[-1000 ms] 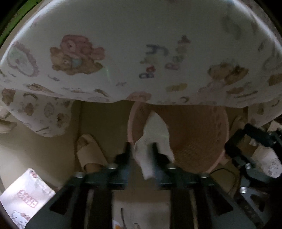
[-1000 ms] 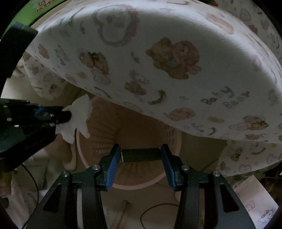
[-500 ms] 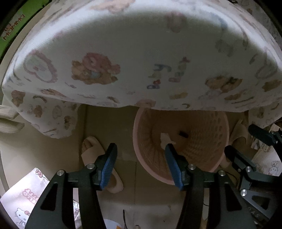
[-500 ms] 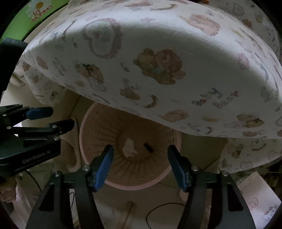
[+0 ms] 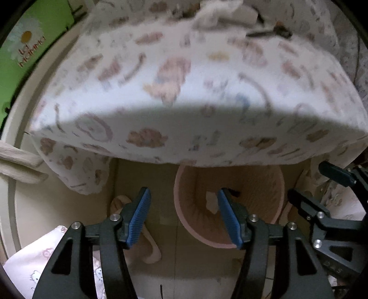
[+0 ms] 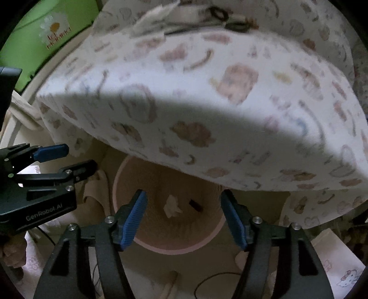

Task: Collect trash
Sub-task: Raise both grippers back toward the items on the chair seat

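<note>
A pink mesh waste basket (image 5: 271,184) stands on the floor under the edge of a bear-print mattress (image 5: 184,103). It also shows in the right wrist view (image 6: 174,243). A crumpled white tissue (image 6: 172,206) and a small dark piece (image 6: 195,205) lie on its bottom; the tissue also shows in the left wrist view (image 5: 211,201). My left gripper (image 5: 184,214) is open and empty, above the floor left of the basket. My right gripper (image 6: 184,216) is open and empty, above the basket. More items lie blurred on top of the mattress (image 6: 207,18).
A beige slipper (image 5: 147,243) lies on the floor left of the basket. Hello Kitty print bags sit at the lower left (image 5: 30,264) and lower right (image 6: 340,271). A cable (image 6: 214,278) runs on the floor. A green box (image 5: 30,46) stands at the upper left.
The left gripper opened and dropped the tissue into the basket; the right gripper opened and dropped the dark piece. Both grippers have since risen, showing the mattress top.
</note>
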`<act>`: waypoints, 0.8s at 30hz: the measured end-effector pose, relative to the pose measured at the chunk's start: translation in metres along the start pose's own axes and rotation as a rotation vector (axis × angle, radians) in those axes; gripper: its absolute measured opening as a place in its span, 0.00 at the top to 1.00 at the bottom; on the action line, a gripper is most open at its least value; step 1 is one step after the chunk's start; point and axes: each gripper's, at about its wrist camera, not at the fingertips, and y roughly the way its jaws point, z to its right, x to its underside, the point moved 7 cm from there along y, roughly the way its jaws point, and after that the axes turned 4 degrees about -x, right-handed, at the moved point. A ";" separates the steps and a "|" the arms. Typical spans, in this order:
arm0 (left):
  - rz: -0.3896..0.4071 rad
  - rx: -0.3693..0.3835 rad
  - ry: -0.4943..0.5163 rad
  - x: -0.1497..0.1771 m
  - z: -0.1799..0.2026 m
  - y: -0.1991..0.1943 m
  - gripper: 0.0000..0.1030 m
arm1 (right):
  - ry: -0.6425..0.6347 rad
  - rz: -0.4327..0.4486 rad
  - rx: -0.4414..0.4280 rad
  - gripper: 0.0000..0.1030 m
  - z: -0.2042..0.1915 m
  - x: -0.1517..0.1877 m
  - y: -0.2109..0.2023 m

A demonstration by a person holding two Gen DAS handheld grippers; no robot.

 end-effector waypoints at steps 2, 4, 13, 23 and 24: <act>0.037 0.033 -0.017 -0.003 -0.001 -0.015 0.42 | -0.009 0.022 0.016 0.30 0.000 -0.002 -0.006; 0.082 0.043 -0.019 -0.006 -0.002 -0.029 0.42 | -0.021 0.040 0.025 0.30 -0.002 -0.005 -0.012; 0.198 0.000 -0.049 -0.029 -0.012 -0.064 0.40 | -0.088 0.092 0.027 0.28 -0.013 -0.012 -0.034; 0.338 -0.014 -0.150 -0.041 -0.041 -0.105 0.41 | -0.112 0.147 -0.013 0.28 -0.039 -0.019 -0.065; 0.357 -0.017 -0.155 -0.044 -0.043 -0.110 0.41 | -0.115 0.152 -0.017 0.28 -0.039 -0.019 -0.067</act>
